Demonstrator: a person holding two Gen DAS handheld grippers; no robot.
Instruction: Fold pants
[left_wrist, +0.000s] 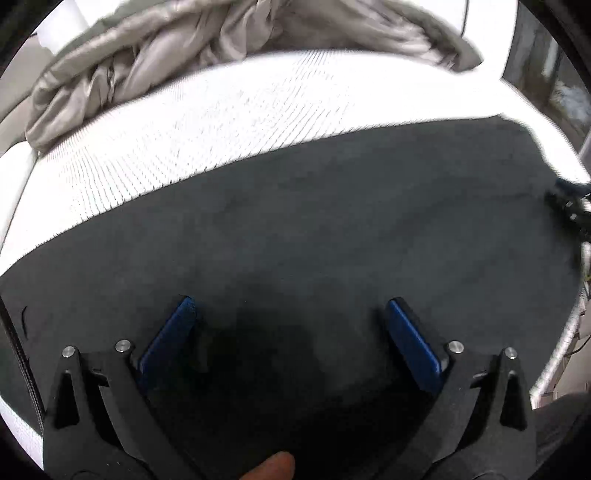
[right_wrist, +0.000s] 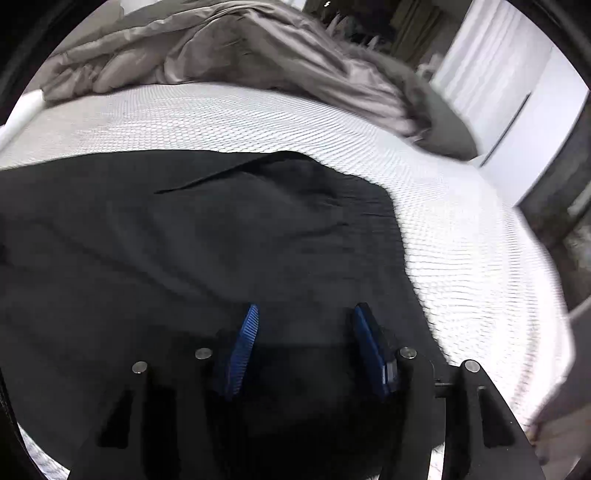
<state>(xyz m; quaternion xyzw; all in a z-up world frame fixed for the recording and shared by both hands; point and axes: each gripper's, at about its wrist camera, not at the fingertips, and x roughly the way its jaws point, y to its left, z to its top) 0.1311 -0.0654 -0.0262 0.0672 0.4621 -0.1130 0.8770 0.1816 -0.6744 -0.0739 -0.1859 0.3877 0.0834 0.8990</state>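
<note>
Nearest me, my left gripper (left_wrist: 290, 306) hangs with its blue pads wide apart and my right gripper (right_wrist: 304, 312) has its pads partly apart, both empty, both over the pants (right_wrist: 207, 240). The pants are a dark charcoal cloth spread mostly flat across the white textured mattress (right_wrist: 461, 236), with soft wrinkles and one raised fold near the far edge. Beyond them a rumpled grey duvet (right_wrist: 258, 51) is heaped at the far side of the bed.
</note>
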